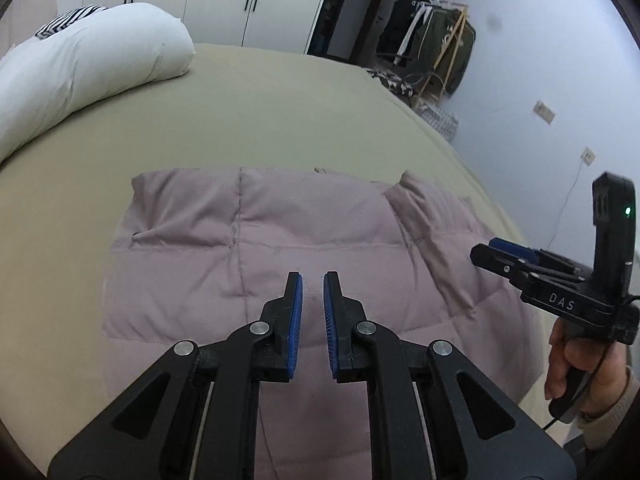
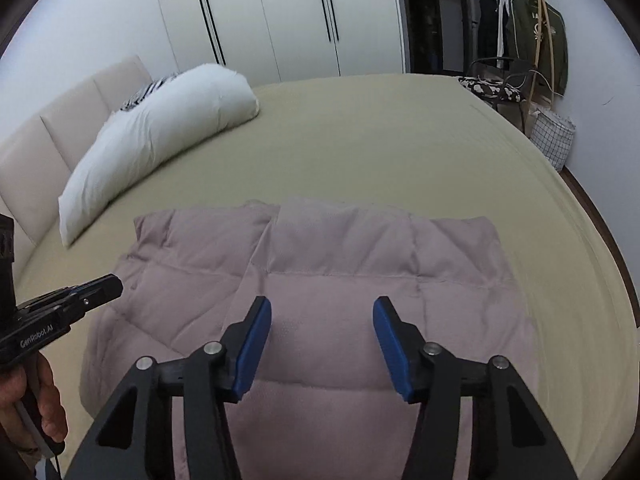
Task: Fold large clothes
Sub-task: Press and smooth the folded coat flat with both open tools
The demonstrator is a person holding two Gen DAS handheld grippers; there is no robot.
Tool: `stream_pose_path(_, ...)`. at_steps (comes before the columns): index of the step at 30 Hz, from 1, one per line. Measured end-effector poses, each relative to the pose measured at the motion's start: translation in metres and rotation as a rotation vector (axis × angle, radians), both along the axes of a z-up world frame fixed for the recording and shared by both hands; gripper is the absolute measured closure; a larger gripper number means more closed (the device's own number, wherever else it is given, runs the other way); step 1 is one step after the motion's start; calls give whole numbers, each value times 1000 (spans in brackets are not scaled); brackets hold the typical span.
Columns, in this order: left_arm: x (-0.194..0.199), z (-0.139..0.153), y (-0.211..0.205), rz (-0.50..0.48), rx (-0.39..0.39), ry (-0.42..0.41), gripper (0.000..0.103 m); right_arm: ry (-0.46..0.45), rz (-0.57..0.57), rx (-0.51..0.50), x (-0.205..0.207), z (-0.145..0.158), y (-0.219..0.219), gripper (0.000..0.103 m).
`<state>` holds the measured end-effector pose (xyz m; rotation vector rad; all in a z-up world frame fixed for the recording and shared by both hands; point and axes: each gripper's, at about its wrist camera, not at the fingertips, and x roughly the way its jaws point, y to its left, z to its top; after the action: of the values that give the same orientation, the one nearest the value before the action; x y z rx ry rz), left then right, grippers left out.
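A mauve quilted jacket (image 1: 256, 248) lies flat on the olive bed, folded into a rough rectangle; it also shows in the right wrist view (image 2: 344, 264). My left gripper (image 1: 313, 284) hovers above the jacket's near middle, its blue pads a small gap apart, holding nothing. My right gripper (image 2: 322, 312) is open wide and empty above the jacket's near part. The right gripper also shows at the right edge of the left wrist view (image 1: 486, 254), beside the jacket. The left gripper shows at the left edge of the right wrist view (image 2: 114, 286).
A long white pillow (image 2: 160, 136) lies at the bed's far left by a beige headboard (image 2: 60, 128). White wardrobes (image 2: 280, 12) stand behind the bed (image 2: 380, 140). A clothes rack (image 2: 528, 36), chair and gridded basket (image 2: 554, 140) stand at the far right.
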<state>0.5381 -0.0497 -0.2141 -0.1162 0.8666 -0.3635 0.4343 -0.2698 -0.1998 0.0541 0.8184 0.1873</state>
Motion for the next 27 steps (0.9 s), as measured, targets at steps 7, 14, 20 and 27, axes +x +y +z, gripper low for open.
stream_pose_path(7,74,-60,-31,17,167,38,93,135,-108,-50,68,-54,-6,48)
stream_pose_path(14,120,-108,-32,20,162,71,93,127,-133,-43,97,-76,-14,44)
stream_pose_path(20,132,-130,-33,15,178,34,93,109,-125,-4,103,-88,-18,43)
stream_pose_path(27,128,-140,-31,15,185,17,93,72,-134,-19,99,-96,-17,43)
